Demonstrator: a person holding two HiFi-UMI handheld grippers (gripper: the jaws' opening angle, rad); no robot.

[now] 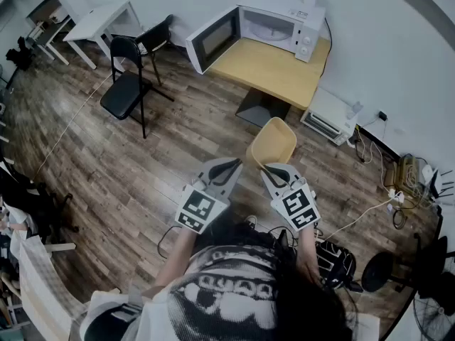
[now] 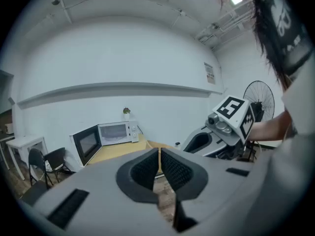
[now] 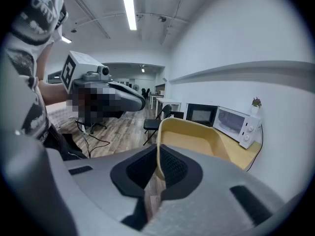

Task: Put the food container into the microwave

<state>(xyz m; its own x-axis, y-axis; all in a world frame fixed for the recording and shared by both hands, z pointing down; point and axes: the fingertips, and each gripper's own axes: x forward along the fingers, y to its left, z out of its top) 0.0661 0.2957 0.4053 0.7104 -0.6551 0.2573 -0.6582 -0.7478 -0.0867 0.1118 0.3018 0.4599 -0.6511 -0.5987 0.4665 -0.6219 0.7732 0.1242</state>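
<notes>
In the head view, the person stands on the wood floor (image 1: 178,148), well apart from the microwave (image 1: 269,27), which sits at the top of the frame on a worktop (image 1: 274,69) with its door (image 1: 212,41) swung open. The yellow food container (image 1: 273,142) is up in the air in the middle of the frame, just past the right tool (image 1: 274,172), with the left tool (image 1: 229,168) just beside it on the left. In the left gripper view, the left tool's jaws are pressed nearly together with nothing between them, and the microwave shows small at the middle left. In the right gripper view, the right tool's jaws pinch the thin near wall of the food container, and the rest of the box sticks out toward the right of the frame with no other hold on it. That looks like the weak spot. The box is held by one edge only, so it could droop, twist or slip out on the way over, more so if there is something heavy inside, which cannot be seen. It could also bump the open door or the front edge of the worktop if it comes in too low or crooked. A black chair (image 1: 128,84) stands at the upper left, off the straight way.
</notes>
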